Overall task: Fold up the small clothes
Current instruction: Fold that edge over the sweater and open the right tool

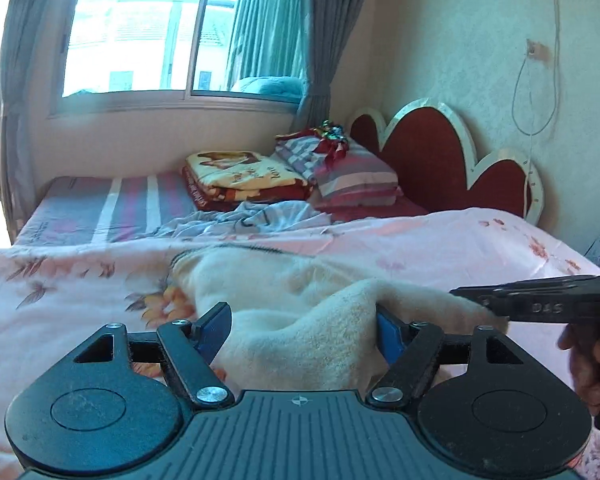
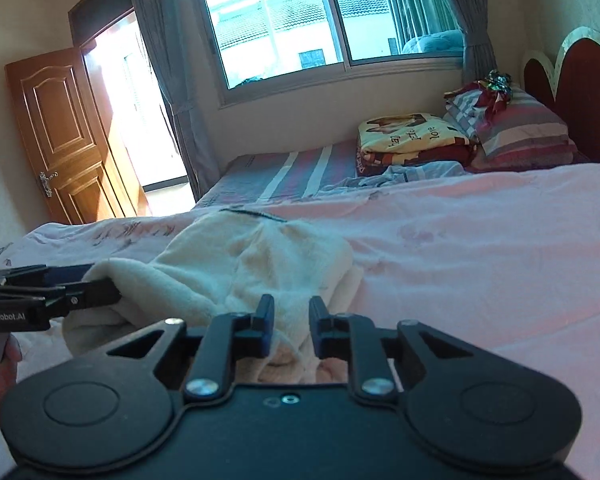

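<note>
A cream fleece garment (image 1: pixel 300 304) lies bunched on the pink floral bedsheet (image 1: pixel 80 280). It also shows in the right wrist view (image 2: pixel 260 264). My left gripper (image 1: pixel 304 320) has its jaws wide apart, with a raised fold of the fleece lying between them. In the right wrist view the left gripper (image 2: pixel 100 292) reaches into the garment's left edge. My right gripper (image 2: pixel 290 324) has its jaws narrowly apart over the garment's near edge, and fleece lies in the gap. In the left wrist view it (image 1: pixel 480 300) touches the garment's right edge.
A folded yellow and red blanket (image 1: pixel 244 180) and striped pillows (image 1: pixel 352 176) lie at the far side of the bed, before a red heart-shaped headboard (image 1: pixel 432 152). A crumpled light blue cloth (image 1: pixel 252 220) lies behind the garment. A wooden door (image 2: pixel 64 132) stands open at left.
</note>
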